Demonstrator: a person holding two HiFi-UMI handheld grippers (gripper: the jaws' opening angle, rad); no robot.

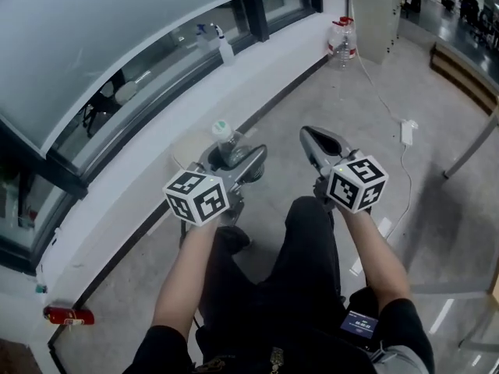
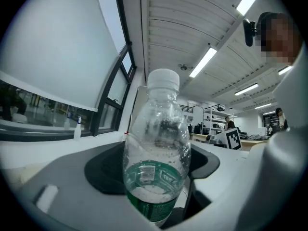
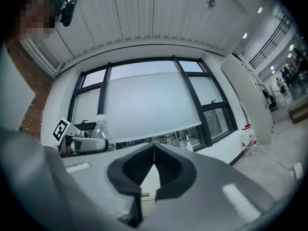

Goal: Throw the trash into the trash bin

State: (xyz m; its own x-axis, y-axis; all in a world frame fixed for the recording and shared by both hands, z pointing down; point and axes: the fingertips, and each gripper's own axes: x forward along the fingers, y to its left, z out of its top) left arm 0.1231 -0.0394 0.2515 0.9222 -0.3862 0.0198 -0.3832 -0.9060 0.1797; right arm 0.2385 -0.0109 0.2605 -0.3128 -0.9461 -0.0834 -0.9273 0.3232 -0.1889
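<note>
Left gripper (image 1: 234,160), centre-left of head view: jaws set wide and clamped on the lower body of a clear plastic bottle (image 2: 156,148). The bottle stands upright, white cap on, green label; moisture beads on the inner wall, liquid level not readable. Right gripper (image 3: 154,147), centre-right of head view: jaw tips pressed together, nothing between them. Both are held side by side, apart, above the person's legs (image 1: 304,248). Upper centre: spray bottle (image 1: 224,49) on the white window ledge (image 1: 125,193). Top right: clear jugs (image 1: 343,41) with red trim by the wall, contents unclear. Lower left: red can (image 1: 69,315) lying on its side.
</note>
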